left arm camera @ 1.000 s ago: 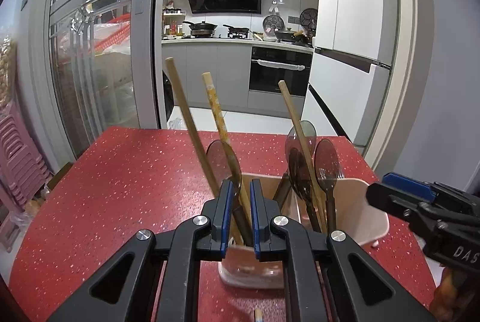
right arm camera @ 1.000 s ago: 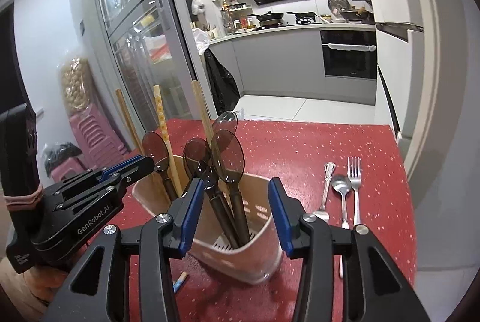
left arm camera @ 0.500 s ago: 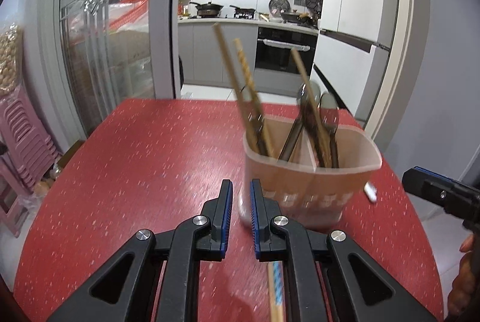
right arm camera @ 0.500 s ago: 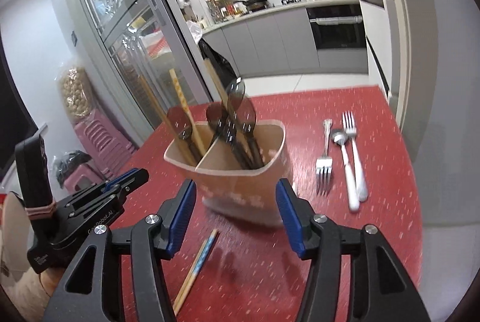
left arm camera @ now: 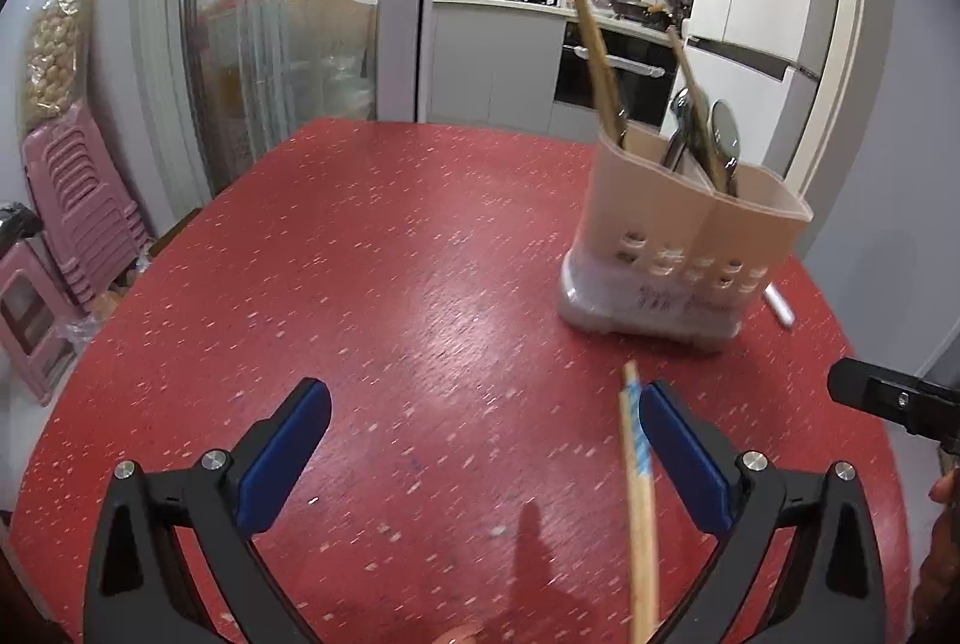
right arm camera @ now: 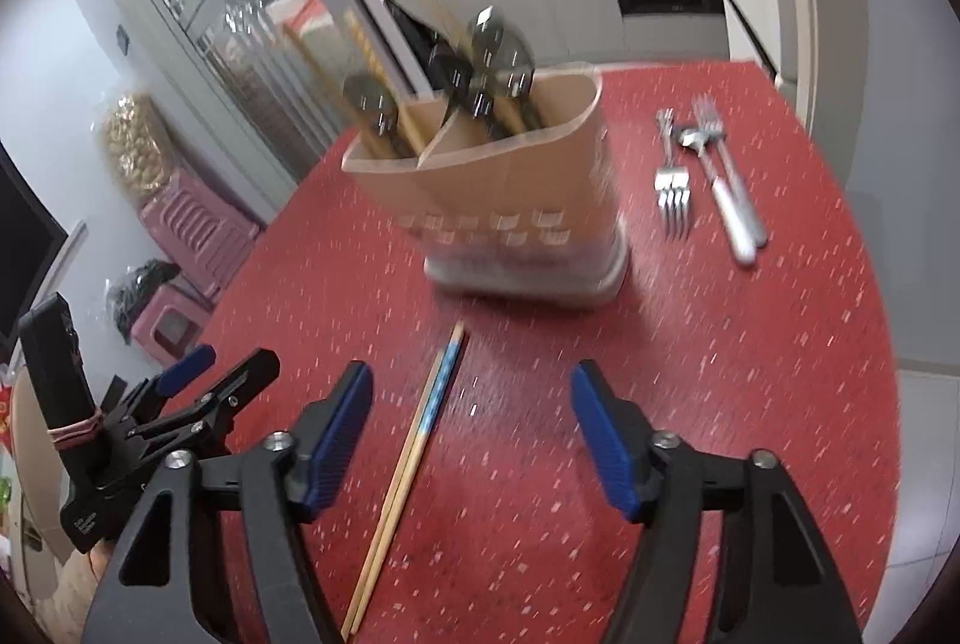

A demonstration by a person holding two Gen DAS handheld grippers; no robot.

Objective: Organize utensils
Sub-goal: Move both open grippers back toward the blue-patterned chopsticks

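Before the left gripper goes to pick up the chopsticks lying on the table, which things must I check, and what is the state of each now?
1. Left gripper open: ok.
2. Right gripper open, holding nothing: ok.
3. Chopsticks flat on the red table, uncovered: ok.
4. Chopsticks centred between the left fingers: not ok, they lie by its right finger.
5. Utensil holder upright: ok.
6. Free space in the holder's chopstick compartment: cannot tell.

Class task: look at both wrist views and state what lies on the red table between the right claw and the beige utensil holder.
In the right wrist view, a pair of chopsticks lies on the table between the right claw and the utensil holder; otherwise bare.
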